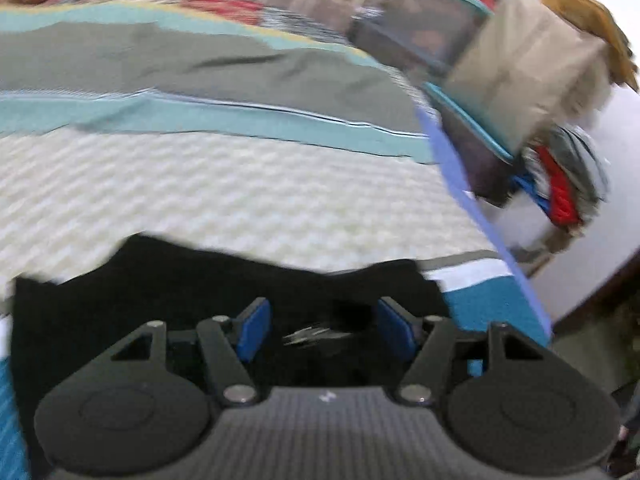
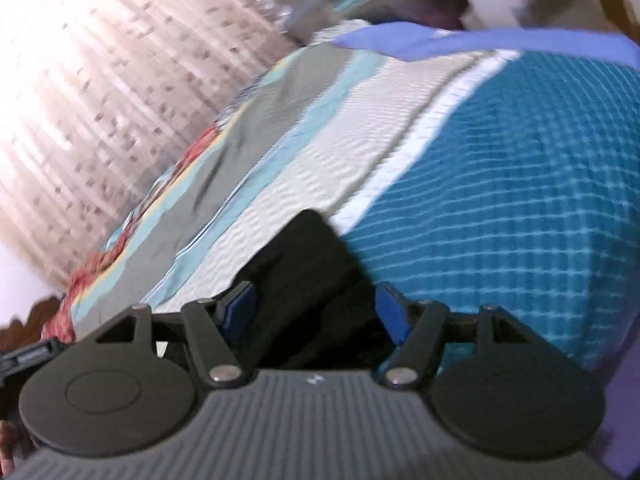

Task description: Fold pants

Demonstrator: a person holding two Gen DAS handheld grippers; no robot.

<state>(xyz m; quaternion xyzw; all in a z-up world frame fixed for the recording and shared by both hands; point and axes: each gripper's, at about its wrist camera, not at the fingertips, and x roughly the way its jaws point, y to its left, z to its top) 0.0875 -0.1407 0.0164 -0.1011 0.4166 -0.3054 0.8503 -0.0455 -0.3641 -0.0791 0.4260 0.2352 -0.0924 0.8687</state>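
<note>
Both wrist views overlook the bedspread [image 1: 240,184] (close, tilted).

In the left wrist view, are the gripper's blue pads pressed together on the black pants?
No: the left gripper has its blue pads standing well apart, with the black pants lying beneath the gap.

Bed [image 1: 240,184] beside bright curtain [image 2: 80,80].

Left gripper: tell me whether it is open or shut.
Open. In the left wrist view the left gripper has its blue pads standing well apart over the black pants, not pinching them.
</note>
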